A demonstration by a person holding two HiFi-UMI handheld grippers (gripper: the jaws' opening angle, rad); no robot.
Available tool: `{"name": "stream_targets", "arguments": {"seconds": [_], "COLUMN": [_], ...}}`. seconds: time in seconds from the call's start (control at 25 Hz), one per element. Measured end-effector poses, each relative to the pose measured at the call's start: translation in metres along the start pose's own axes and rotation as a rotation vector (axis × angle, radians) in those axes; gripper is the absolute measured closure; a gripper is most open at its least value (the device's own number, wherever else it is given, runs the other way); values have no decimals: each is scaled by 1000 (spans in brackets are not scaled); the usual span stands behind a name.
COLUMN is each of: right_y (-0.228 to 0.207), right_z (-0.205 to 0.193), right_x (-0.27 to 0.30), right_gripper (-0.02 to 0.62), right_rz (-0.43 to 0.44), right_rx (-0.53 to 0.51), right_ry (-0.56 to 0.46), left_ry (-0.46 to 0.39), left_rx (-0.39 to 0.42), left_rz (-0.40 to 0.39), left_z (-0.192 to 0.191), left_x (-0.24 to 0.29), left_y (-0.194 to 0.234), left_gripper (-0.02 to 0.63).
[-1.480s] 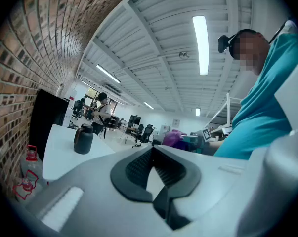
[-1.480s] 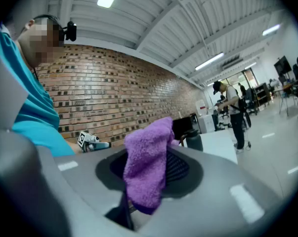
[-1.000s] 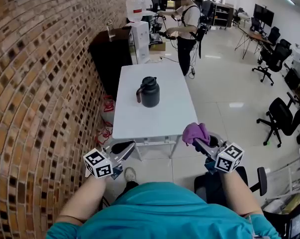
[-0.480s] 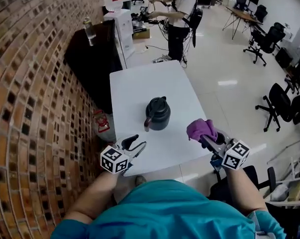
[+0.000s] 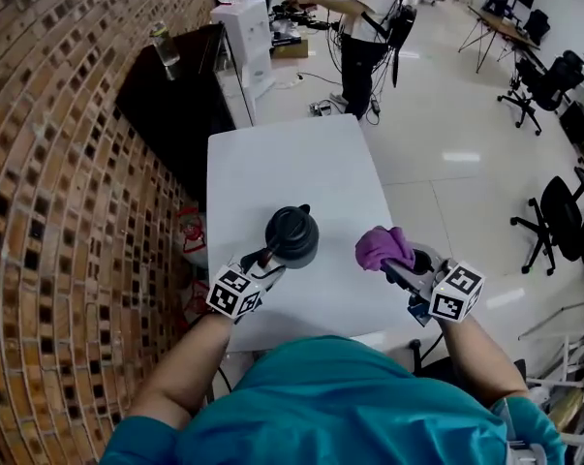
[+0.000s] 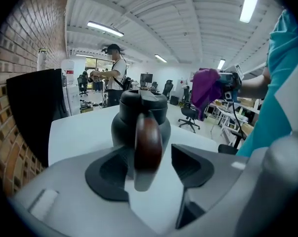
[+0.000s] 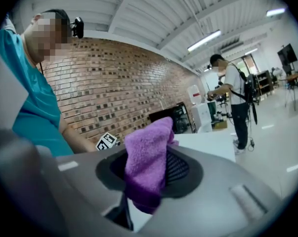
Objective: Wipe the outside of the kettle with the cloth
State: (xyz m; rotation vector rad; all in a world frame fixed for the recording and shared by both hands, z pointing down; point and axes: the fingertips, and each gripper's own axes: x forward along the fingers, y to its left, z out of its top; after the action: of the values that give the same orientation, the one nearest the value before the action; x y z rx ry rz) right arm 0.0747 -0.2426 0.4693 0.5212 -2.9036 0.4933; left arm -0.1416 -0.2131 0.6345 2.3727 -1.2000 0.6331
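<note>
A dark grey kettle [image 5: 293,232] with a brown handle [image 6: 148,144] stands near the front of the white table [image 5: 272,163]. My left gripper [image 5: 262,260] is at its left side. Its jaws have just been opening and now stand open, with the handle between them [image 6: 146,164] and a gap showing on the right side. My right gripper [image 5: 393,264] hovers right of the kettle, apart from it, shut on a bunched purple cloth [image 5: 381,247]. In the right gripper view the cloth [image 7: 146,167] hangs out between the jaws.
A brick wall [image 5: 49,163] runs along the left. Beyond the table's far left stand a black cabinet [image 5: 175,95] with a bottle [image 5: 161,42] and a white box [image 5: 243,22]. A person [image 5: 369,17] stands past the far end. Office chairs [image 5: 563,221] stand at the right.
Both grippers have moved forward over the table to the kettle. The left jaws, shut a second ago, have opened around the handle. The right still holds the cloth.
</note>
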Motion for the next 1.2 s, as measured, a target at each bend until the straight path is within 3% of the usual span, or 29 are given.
{"name": "stream_targets", "arguments": {"seconds": [0.12,0.32,0.4,0.56,0.72,0.84,0.96,1.2], "right_y": [-9,-11,-10,-9,-7,-3,5,15], "right_z": [2,-8,-9,-7,-4,2,31,128], "right_x": [5,16,22,31,39,49,63,90], "right_gripper": [476,476,476,476,476,476,476,476], "right_rz": [15,-4,-7,-12,5,26,62,98], "right_rx": [2,17,7,-5,-25,-63,-132,-283], "right_ry": [10,26,36,35,37,45,19,-96], "left_ry": [-8,-6,-39,-207,-232,-336,-421,-523], "left_rx": [1,6,-62,-337,-342,-419,-361,-214], "left_rz": [36,-15,-39,-133,-194,-233,-269,-308], "left_z": [5,7,20,66,88,113,156,249], "left_x": [3,-4,-7,-23,-38,-62,-89,-131], "left_y": [13,27,33,42,26,27,22,10], "left_gripper": [465,497,500,508,512,512,512,512]}}
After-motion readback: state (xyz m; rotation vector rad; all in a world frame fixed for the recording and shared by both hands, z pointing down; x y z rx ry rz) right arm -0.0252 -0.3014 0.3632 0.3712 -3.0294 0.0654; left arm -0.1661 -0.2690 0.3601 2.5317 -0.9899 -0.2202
